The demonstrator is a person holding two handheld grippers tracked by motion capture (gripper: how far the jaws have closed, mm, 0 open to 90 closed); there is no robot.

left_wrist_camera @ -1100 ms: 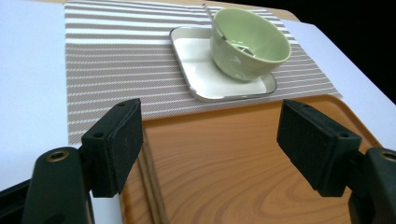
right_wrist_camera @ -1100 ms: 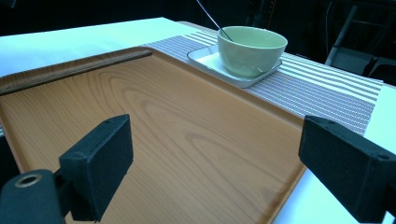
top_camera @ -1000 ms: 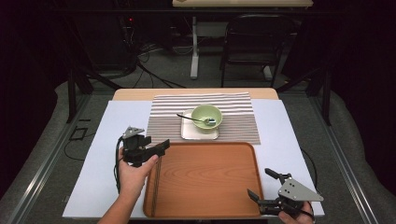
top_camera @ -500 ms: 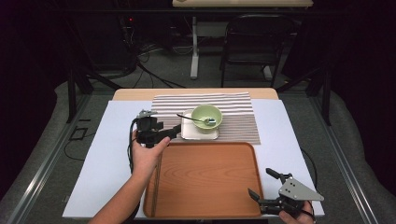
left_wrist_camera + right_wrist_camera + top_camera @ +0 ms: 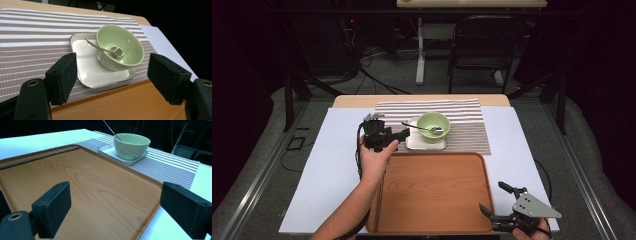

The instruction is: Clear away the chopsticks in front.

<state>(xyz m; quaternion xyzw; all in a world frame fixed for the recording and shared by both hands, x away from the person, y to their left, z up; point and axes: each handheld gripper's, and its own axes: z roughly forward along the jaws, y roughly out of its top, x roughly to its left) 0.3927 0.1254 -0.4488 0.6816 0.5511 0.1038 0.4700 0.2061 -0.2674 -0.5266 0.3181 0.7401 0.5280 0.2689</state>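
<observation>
High view, left tool (image 5: 404, 134) agape, beside green bowl (image 5: 433, 125)

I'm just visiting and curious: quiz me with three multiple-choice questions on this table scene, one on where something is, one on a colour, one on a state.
1. Where does the spoon lie?
A. on the wooden tray
B. in the bowl
C. on the bare table

2. What colour is the bowl?
A. pale green
B. red
C. black

3. How do the jaws of the left gripper stand?
A. shut on the spoon
B. shut on the plate
C. open, with nothing between them

Answers:
1 B, the spoon's head rests inside the bowl and its handle leans over the rim.
2 A, it is pale green inside and out, standing on the white square plate.
3 C, the two black pads stand wide apart, short of the plate.
</observation>
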